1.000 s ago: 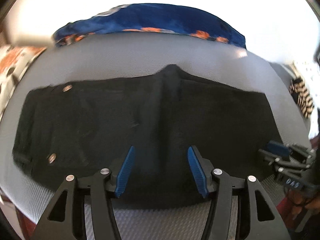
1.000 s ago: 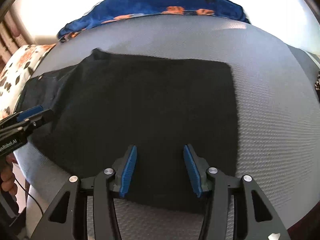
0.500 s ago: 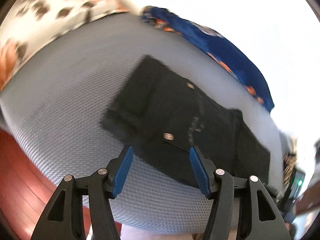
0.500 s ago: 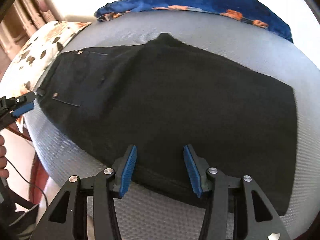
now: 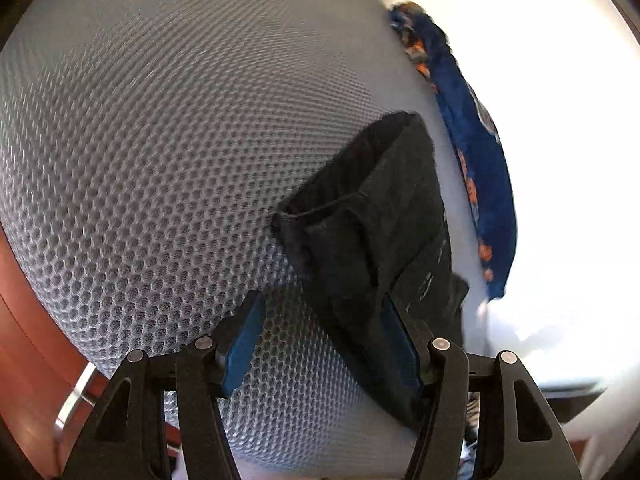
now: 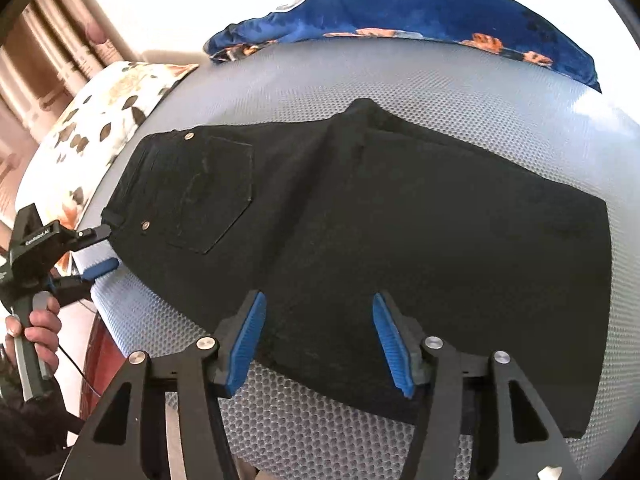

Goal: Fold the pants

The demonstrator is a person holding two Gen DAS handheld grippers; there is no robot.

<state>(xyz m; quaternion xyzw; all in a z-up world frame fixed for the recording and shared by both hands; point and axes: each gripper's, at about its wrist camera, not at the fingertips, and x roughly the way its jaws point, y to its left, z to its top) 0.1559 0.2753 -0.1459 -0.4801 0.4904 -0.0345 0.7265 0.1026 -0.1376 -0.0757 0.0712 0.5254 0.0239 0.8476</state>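
Black pants (image 6: 360, 216) lie folded lengthwise on a grey mesh mattress (image 6: 480, 92), waistband to the left, back pocket up. My right gripper (image 6: 318, 340) is open over the pants' near edge, not holding anything. My left gripper (image 5: 320, 340) is open at the waistband's near corner; its right finger lies against the black fabric (image 5: 372, 240). In the right wrist view the left gripper (image 6: 98, 250) shows at the far left, a hand on its handle, jaws apart at the waistband corner.
A blue cloth with orange print (image 6: 420, 12) lies along the mattress's far side. A floral pillow (image 6: 100, 108) sits at the left end. Red-brown floor (image 5: 24, 340) shows below the mattress edge.
My left gripper swung left from the pants' middle to the waistband corner and came in close. My right gripper shifted its view left along the near edge. Both stayed open.
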